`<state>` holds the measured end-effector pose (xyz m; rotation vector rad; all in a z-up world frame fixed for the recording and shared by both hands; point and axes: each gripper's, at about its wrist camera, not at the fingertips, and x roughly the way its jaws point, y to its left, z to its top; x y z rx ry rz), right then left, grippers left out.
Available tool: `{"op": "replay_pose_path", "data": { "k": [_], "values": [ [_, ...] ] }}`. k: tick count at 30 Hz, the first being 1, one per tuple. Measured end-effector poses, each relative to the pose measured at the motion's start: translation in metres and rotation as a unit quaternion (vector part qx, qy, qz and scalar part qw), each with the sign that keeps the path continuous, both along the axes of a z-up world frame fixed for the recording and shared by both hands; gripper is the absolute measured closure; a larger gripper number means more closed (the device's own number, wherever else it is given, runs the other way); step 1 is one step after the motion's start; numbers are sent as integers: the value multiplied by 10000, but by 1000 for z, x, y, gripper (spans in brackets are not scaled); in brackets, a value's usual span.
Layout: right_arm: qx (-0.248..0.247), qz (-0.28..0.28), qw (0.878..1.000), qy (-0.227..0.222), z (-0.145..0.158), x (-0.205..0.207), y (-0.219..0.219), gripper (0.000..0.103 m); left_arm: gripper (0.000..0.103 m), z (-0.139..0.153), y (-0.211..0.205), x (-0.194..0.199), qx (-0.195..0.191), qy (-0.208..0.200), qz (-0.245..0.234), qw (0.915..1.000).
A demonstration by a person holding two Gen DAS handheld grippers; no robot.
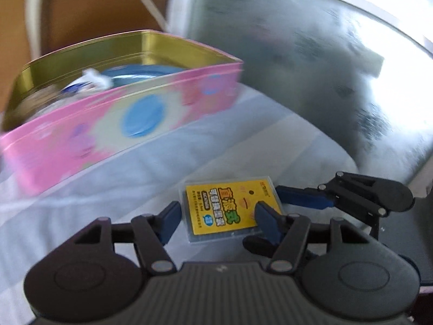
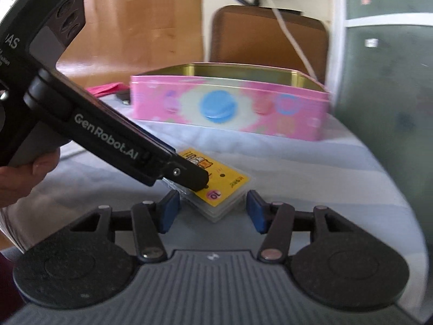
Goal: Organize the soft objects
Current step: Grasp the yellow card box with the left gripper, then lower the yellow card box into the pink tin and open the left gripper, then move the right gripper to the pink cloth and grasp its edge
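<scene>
A flat clear pack with a yellow label (image 1: 228,211) lies on the pale striped cloth (image 1: 81,216); it also shows in the right wrist view (image 2: 222,187). My left gripper (image 1: 216,219) is open, with its blue pads on either side of the pack. My right gripper (image 2: 212,211) is open just short of the pack's near corner; it shows in the left wrist view (image 1: 338,197) at the pack's right. An open pink tin (image 1: 108,124) with a gold inside stands behind; it also shows in the right wrist view (image 2: 230,105). It holds a blue round thing (image 1: 140,74) and a white-blue wrapper (image 1: 86,82).
A frosted glass panel (image 1: 311,67) rises at the right of the cloth. A brown chair back (image 2: 270,32) and a white cable (image 2: 289,35) stand behind the tin. A red item (image 2: 107,88) lies at the tin's far left. A wooden floor (image 2: 135,21) lies beyond.
</scene>
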<state>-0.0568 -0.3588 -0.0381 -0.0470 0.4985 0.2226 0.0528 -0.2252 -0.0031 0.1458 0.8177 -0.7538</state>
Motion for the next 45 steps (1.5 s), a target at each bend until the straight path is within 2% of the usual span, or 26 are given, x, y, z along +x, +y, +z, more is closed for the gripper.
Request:
{"op": "replay_pose_path", "data": {
  "k": [2, 4, 5, 7, 9, 11, 14, 18, 21, 23, 28, 29, 32, 36, 40, 45],
  "values": [
    [14, -128, 9999, -4, -2, -4, -11, 44, 31, -1, -20, -2, 45, -47, -237, 9997],
    [208, -175, 9996, 5, -6, -5, -20, 38, 26, -1, -37, -5, 106, -101, -456, 9989],
    [261, -214, 9994, -42, -8, -5, -21, 39, 26, -2, -45, -5, 122, -119, -557, 9983],
    [151, -330, 9991, -197, -11, -6, -16, 44, 28, -5, -56, -9, 191, -252, -637, 9975],
    [107, -384, 9987, -304, -10, -3, -16, 46, 37, -6, -62, -11, 255, -418, -601, 9970],
    [200, -402, 9975, -536, -2, 3, -20, 46, 39, -2, -59, -6, 189, -362, -476, 9980],
    [185, -413, 9930, -1089, 22, 17, -22, 46, 38, 19, -50, 6, -136, -426, -323, 9985],
    [-14, -431, 9855, -1643, 50, 55, -21, 46, 38, 64, -43, 24, -421, -1005, -168, 9939],
    [-64, -411, 9863, -1598, 57, 96, -22, 46, 37, 90, -46, 52, -471, -1333, 22, 9900],
    [-126, -374, 9887, -1449, 54, 120, -20, 46, 39, 93, -51, 78, -439, -1359, 145, 9896],
    [-493, -481, 9916, -1093, 41, 153, -8, 43, 34, 77, -58, 139, -402, -988, 589, 9925],
    [-540, -533, 9909, -1109, 39, 155, -7, 40, 33, 72, -59, 147, -386, -956, 643, 9926],
    [-479, -775, 9890, -1165, 39, 156, -8, 40, 31, 60, -63, 162, -288, -772, 751, 9938],
    [-104, -867, 9877, -1298, 43, 146, -9, 40, 30, 54, -59, 162, -291, -691, 836, 9937],
    [84, -715, 9884, -1341, 45, 130, 5, 40, 29, 68, -40, 141, -552, -986, 881, 9897],
    [574, -243, 9873, -1462, 47, 109, 33, 40, 25, 82, 4, 102, -771, -1305, 860, 9847]
  ]
}}
